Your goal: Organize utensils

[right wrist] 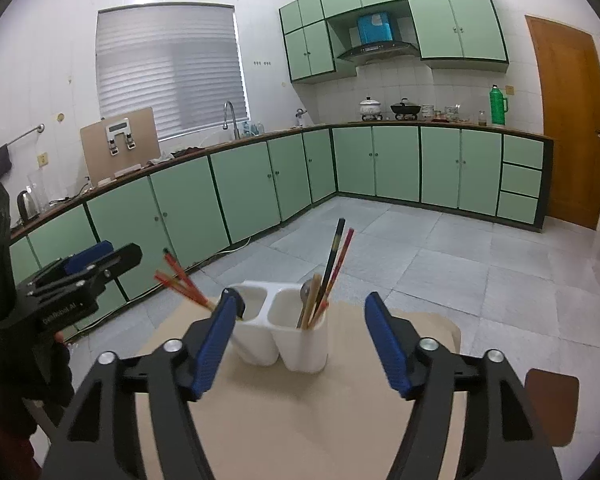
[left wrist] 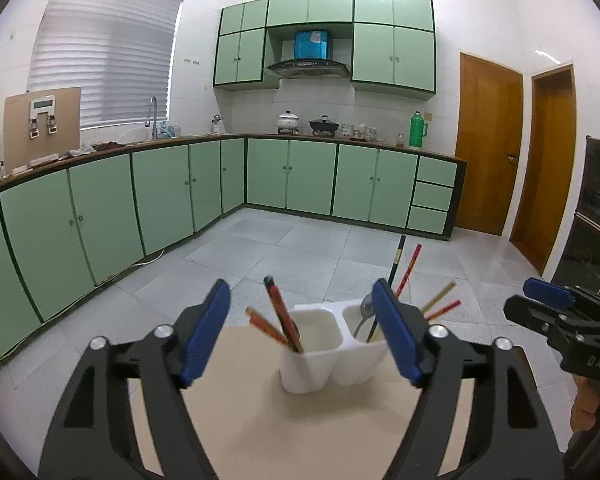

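Observation:
A white two-compartment utensil holder (left wrist: pixel 324 354) (right wrist: pixel 284 336) stands on a beige table (left wrist: pixel 300 432) (right wrist: pixel 300 420). Its left compartment holds red chopsticks (left wrist: pixel 278 316) (right wrist: pixel 182 282). Its right compartment holds a metal spoon (left wrist: pixel 366 308) (right wrist: pixel 309 292) and several black, red and wooden chopsticks (left wrist: pixel 404 270) (right wrist: pixel 334 264). My left gripper (left wrist: pixel 302 334) is open and empty, just short of the holder. My right gripper (right wrist: pixel 302 334) is open and empty, also just short of the holder. Each gripper shows at the edge of the other's view, the right one (left wrist: pixel 556 316) and the left one (right wrist: pixel 80 276).
The table's far edge lies right behind the holder, with grey tiled floor (left wrist: pixel 284 248) beyond. Green kitchen cabinets (left wrist: pixel 148 196) run along the left and far walls. A brown rounded piece (right wrist: pixel 552 408) sits at the table's right side.

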Motion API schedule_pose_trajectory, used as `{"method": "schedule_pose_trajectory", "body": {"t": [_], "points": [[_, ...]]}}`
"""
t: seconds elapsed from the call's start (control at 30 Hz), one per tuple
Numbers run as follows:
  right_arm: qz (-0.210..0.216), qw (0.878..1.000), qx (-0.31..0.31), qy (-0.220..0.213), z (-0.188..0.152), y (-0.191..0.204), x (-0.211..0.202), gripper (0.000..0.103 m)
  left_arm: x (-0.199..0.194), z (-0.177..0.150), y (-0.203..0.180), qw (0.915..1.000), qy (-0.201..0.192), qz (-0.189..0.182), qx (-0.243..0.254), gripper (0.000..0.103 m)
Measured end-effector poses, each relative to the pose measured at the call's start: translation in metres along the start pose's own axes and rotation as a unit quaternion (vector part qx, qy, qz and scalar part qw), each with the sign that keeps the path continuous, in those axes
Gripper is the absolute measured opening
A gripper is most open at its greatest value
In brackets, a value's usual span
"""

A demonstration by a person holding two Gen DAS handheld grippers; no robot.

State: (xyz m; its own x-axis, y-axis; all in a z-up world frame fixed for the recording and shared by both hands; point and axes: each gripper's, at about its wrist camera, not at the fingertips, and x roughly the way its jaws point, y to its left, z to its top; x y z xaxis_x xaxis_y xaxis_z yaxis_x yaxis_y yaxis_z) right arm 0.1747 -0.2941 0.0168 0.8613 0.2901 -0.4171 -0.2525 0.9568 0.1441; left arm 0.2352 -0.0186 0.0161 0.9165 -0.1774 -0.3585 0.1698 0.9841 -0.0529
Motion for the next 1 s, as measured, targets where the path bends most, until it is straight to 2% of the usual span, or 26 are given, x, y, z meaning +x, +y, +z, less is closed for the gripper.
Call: {"method": "schedule_pose_trajectory", "body": {"t": [0.07, 0.2, 0.23, 0.5, 1.0], "points": [[0.0, 1.0, 0.002, -0.001, -0.005, 0.004, -0.008, 0.077, -0.011, -0.004, -0.001, 1.0, -0.002, 0.001, 0.005, 0.08], [-0.001, 1.0, 0.004, -0.011, -0.014, 0.012, -0.03, 0.096, -0.03, -0.013, -0.002, 1.0, -0.001, 0.0, 0.007, 0.087], [-0.001, 1.0, 0.006, -0.015, -0.017, 0.013, -0.035, 0.097, -0.038, -0.017, -0.002, 1.0, -0.001, -0.003, 0.006, 0.087], [0.014, 0.999, 0.015, -0.03, -0.024, 0.027, -0.072, 0.097, -0.077, -0.036, -0.006, 1.0, 0.003, -0.002, 0.002, 0.092], [0.022, 0.999, -0.001, -0.035, -0.045, 0.057, -0.113, 0.097, -0.142, -0.053, -0.021, 0.9999, -0.009, -0.003, 0.005, 0.092]]}}
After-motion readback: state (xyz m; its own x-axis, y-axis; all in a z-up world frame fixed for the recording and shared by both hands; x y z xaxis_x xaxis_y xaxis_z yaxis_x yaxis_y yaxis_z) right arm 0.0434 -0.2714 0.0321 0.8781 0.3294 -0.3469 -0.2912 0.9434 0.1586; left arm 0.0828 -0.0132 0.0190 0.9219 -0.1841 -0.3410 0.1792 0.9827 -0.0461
